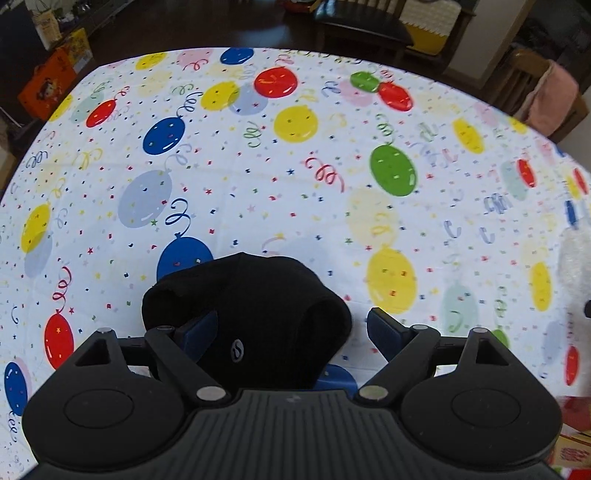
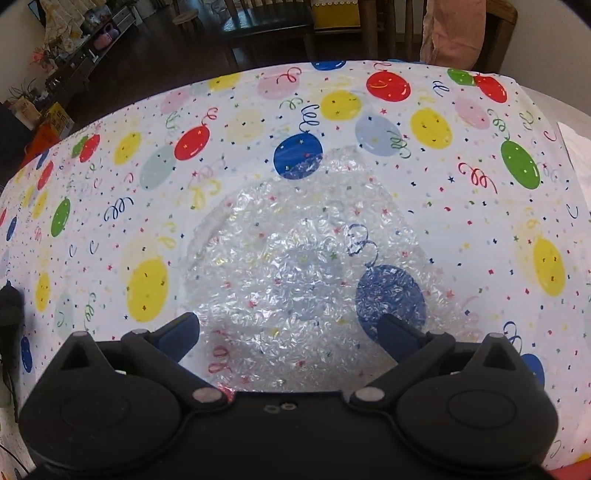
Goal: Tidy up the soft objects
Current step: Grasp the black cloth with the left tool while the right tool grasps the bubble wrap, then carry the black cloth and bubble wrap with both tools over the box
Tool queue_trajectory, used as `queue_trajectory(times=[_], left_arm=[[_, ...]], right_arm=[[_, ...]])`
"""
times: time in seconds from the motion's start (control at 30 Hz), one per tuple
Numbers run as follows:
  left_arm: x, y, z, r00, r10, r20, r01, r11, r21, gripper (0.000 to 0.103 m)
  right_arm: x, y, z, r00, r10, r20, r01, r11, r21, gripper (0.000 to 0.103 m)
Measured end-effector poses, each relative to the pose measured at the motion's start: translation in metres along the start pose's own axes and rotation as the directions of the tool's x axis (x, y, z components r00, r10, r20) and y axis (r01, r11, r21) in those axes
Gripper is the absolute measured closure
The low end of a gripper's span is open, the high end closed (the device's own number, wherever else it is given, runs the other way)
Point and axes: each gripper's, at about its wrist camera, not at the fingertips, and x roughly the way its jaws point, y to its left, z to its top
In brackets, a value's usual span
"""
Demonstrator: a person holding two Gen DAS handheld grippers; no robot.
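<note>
A black soft fabric item [image 1: 251, 314] with a small white logo lies on the balloon-print tablecloth [image 1: 258, 177], close in front of my left gripper [image 1: 291, 328]. The gripper is open; the left finger touches or is partly covered by the fabric, the right finger stands clear of it. In the right wrist view, a sheet of clear bubble wrap [image 2: 306, 266] lies flat on the tablecloth [image 2: 129, 177]. My right gripper [image 2: 291, 332] is open just above its near edge, one finger over each side, holding nothing.
Dark wooden chairs [image 1: 365, 22] stand beyond the table's far edge, one draped with a pink cloth [image 1: 554, 99]. Bubble wrap shows at the right edge of the left view [image 1: 576, 266]. A dark object [image 2: 9, 310] sits at the left edge of the right view.
</note>
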Motion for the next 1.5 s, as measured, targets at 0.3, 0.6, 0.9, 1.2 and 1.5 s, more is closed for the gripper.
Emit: queue_trajectory(times=[0.3, 0.6, 0.9, 1.2, 1.5], left_arm=[[0.016, -0.003, 0.001, 0.996, 0.089, -0.012, -0.089, 0.996, -0.008, 0.025], [0.010, 0.002, -0.003, 0.992, 0.121, 0.033, -0.119, 0.992, -0.039, 0.048], [0.001, 0.000, -0.010, 0.992, 0.112, 0.062, -0.109, 0.993, -0.052, 0.070], [-0.018, 0.002, -0.014, 0.993, 0.067, 0.099, -0.059, 0.995, -0.078, 0.077], [-0.052, 0.004, -0.024, 0.988, 0.023, 0.156, -0.008, 0.995, -0.096, 0.084]], right_arm=[[0.005, 0.006, -0.001, 0.999, -0.027, 0.018, 0.027, 0.999, -0.042, 0.000], [0.004, 0.019, -0.011, 0.988, -0.142, 0.056, 0.148, 0.980, -0.130, 0.021], [-0.012, 0.006, -0.014, 0.986, -0.136, 0.092, 0.142, 0.988, -0.061, 0.092], [-0.045, -0.005, -0.018, 0.984, -0.060, 0.168, 0.060, 0.998, 0.006, 0.100], [-0.104, -0.008, -0.032, 0.968, 0.020, 0.252, -0.025, 0.999, 0.019, 0.100]])
